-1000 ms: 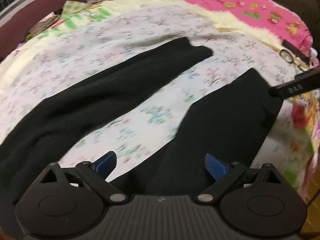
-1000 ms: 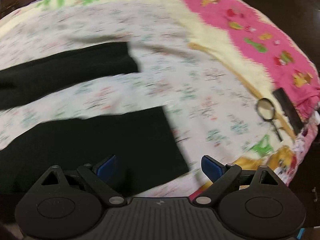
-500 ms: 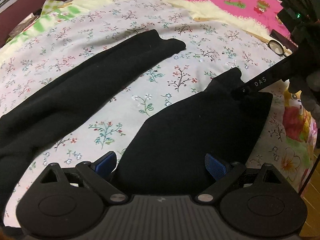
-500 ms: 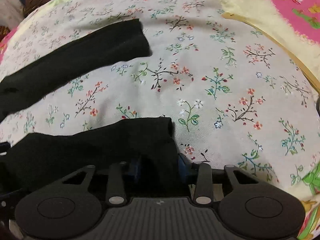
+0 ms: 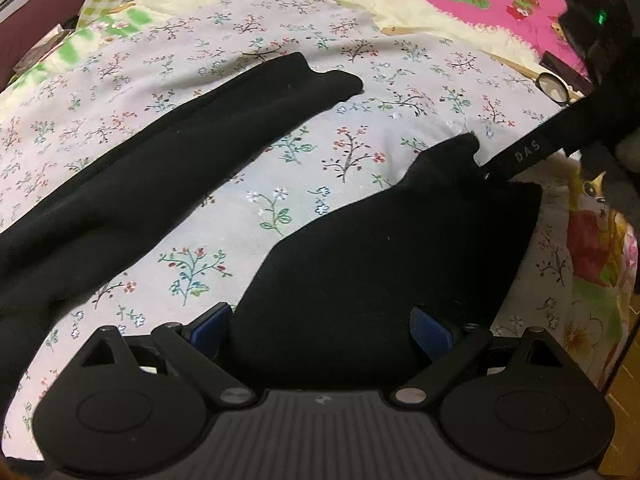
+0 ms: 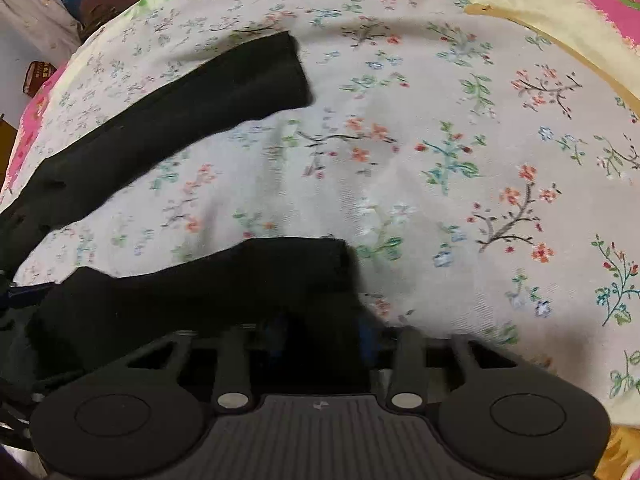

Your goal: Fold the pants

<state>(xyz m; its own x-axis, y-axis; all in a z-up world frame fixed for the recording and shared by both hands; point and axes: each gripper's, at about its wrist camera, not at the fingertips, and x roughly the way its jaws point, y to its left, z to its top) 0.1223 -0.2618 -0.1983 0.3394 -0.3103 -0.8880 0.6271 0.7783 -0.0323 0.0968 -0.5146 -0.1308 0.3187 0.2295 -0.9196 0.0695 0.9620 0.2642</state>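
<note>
The black pants (image 5: 360, 264) lay spread on a floral bedsheet (image 5: 280, 168), legs apart, one leg reaching far left and the other near. The left wrist view alone showed the right gripper (image 5: 486, 174) reaching in from the right, pinched on the near leg's hem, with a magnifying glass (image 5: 552, 86) on the bed's far right edge. The right wrist view showed its jaws closed tight on that black cloth. The left gripper (image 5: 320, 330) hung wide open, its blue pads (image 5: 430, 332) straddling the near leg, gripping nothing.
</note>
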